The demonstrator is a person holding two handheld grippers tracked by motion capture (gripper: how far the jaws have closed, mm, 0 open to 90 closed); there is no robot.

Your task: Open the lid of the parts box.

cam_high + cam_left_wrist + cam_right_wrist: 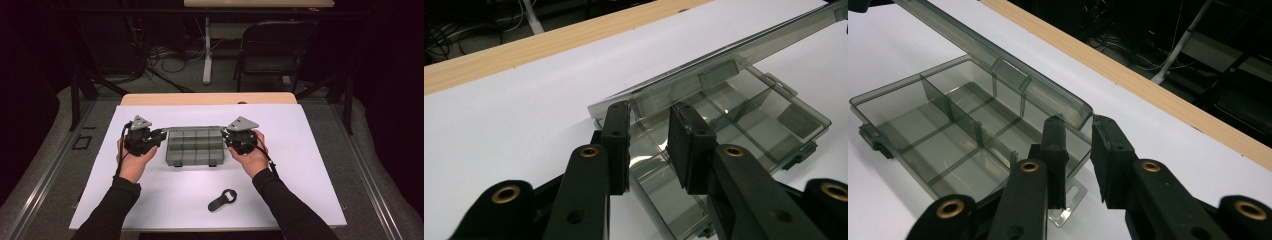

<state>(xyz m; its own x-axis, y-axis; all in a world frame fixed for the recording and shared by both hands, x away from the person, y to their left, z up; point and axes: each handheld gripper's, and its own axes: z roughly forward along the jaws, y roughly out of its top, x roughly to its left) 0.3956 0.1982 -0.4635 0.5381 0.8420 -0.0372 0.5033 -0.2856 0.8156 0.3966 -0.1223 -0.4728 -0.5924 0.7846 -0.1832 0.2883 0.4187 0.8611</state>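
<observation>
A smoky clear compartment box (194, 147) lies open on the white sheet, its divided cells empty (938, 125) (749, 115). Its hinged lid (192, 128) is raised at a slant above the tray (734, 55) (973, 45). My left gripper (161, 135) is at the lid's left end, and in the left gripper view (649, 117) the lid's corner sits between the two pads. My right gripper (223, 134) is at the lid's right end, and in the right gripper view (1077, 125) that corner fills the gap between the pads. Both grippers are shut on the lid.
A black bottle opener (221, 199) lies on the sheet near the front, between the forearms. The white sheet (310, 165) covers a wooden table whose far edge (210, 98) shows behind it. A folding chair (275, 45) and cables stand on the floor beyond.
</observation>
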